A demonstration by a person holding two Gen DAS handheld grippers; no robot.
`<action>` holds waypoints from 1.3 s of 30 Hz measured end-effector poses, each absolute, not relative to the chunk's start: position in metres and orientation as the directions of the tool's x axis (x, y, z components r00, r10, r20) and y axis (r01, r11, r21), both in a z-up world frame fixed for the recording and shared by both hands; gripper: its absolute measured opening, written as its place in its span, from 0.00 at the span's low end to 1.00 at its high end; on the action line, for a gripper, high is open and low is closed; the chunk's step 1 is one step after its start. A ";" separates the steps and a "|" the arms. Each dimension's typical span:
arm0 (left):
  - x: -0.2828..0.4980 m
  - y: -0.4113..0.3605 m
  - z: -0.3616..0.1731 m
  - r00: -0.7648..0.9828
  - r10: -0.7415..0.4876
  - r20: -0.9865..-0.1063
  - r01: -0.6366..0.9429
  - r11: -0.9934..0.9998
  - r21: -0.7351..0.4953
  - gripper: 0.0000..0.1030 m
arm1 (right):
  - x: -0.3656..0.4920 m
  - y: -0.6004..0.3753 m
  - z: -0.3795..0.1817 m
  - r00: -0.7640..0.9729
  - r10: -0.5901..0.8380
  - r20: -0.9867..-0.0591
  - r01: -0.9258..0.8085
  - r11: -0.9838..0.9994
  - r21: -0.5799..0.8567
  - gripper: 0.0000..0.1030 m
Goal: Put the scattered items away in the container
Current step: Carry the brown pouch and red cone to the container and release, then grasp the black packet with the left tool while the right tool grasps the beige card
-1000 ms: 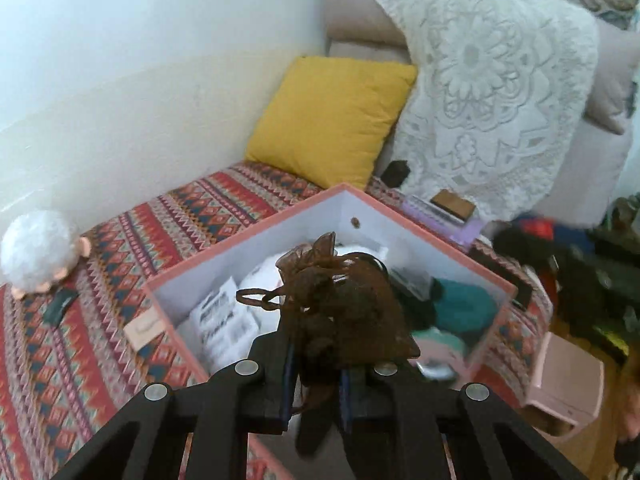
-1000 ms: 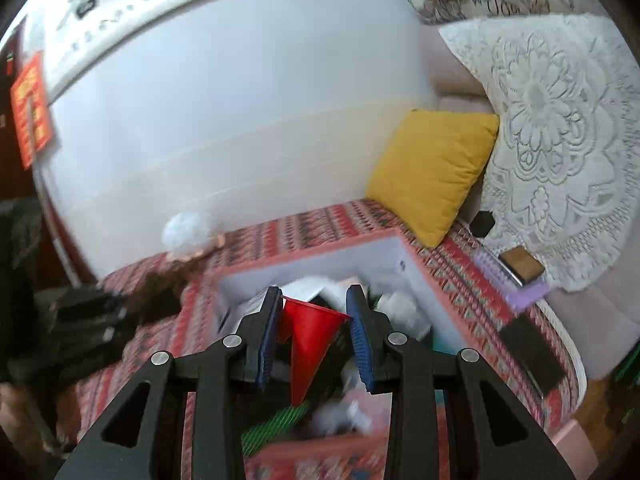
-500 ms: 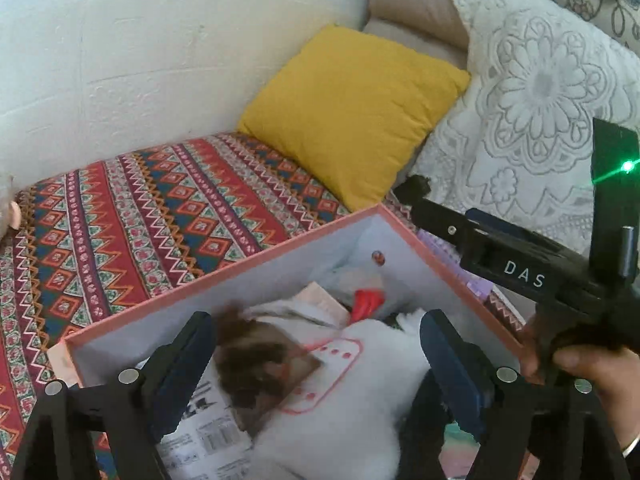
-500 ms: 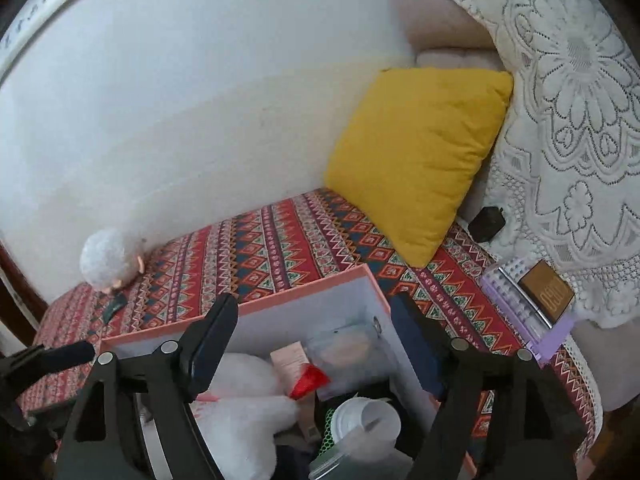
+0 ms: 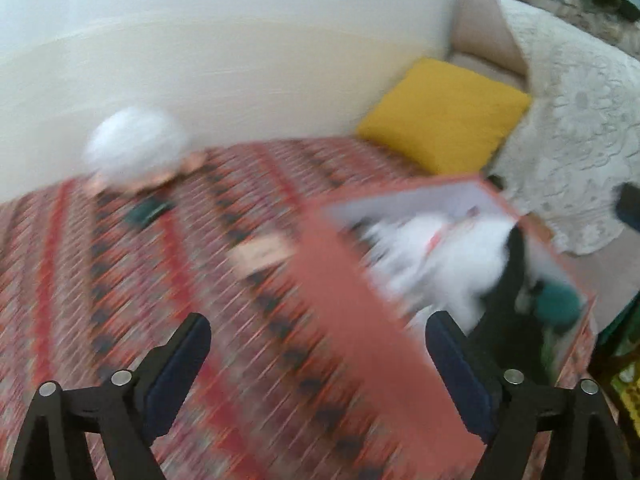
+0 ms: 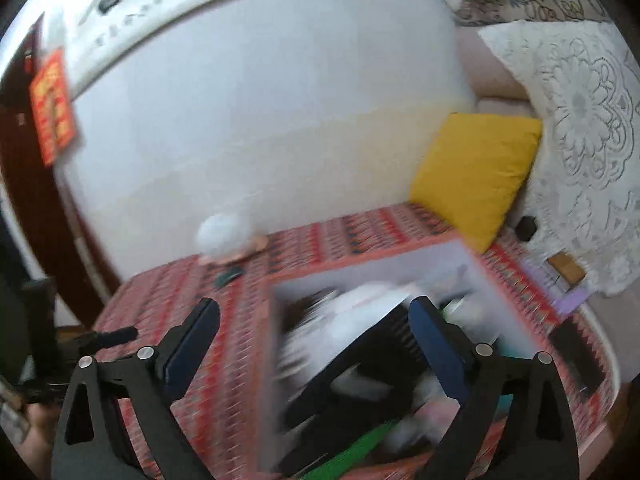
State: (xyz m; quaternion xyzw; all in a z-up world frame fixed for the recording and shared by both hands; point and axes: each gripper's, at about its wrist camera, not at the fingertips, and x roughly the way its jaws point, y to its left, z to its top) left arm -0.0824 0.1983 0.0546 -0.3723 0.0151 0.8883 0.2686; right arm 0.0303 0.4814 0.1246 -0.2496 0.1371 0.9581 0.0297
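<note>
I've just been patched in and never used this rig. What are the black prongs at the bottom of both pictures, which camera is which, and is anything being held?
The prongs are handheld two-finger grippers; each camera looks along its own fingers. In the left wrist view the left gripper is open and empty over the patterned bedcover. In the right wrist view the right gripper is also open and empty. The pink box holds blurred items. A white fluffy toy and a small dark object lie outside it.
</note>
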 end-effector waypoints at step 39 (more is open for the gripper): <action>-0.433 0.176 -0.121 -0.556 0.209 -0.804 -0.426 -0.903 0.060 0.99 | -0.371 0.340 -0.115 -0.571 0.250 -0.782 -0.520 -0.847 0.109 0.91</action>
